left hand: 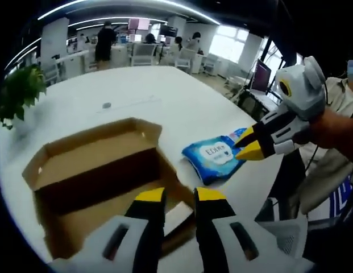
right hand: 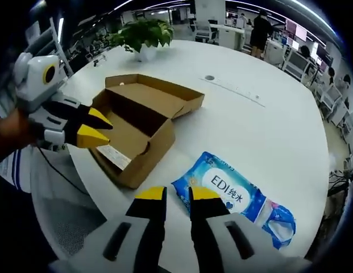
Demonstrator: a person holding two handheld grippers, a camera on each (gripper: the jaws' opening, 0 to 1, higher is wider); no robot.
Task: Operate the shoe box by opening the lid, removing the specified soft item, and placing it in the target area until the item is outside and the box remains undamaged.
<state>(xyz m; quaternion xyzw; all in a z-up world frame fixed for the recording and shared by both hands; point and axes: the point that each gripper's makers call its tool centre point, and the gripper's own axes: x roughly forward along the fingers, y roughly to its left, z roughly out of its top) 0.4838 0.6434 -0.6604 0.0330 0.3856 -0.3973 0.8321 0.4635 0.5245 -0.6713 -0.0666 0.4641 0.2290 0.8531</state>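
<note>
The right gripper [right hand: 176,194] is held slightly parted and empty, its tips at the near edge of the pack [right hand: 233,199], which is laid flat on the table [right hand: 267,125] beside the open box [right hand: 145,122]. The pack's long axis is run away to the gripper's right. The left gripper [left hand: 179,196], also narrowly parted and empty, is kept over the box, farther from the pack.

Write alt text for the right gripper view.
A blue wipes packet lies on the white table, just ahead of the right tool. To its left sits an open, empty cardboard box, with the left tool at the box's near edge.
</note>
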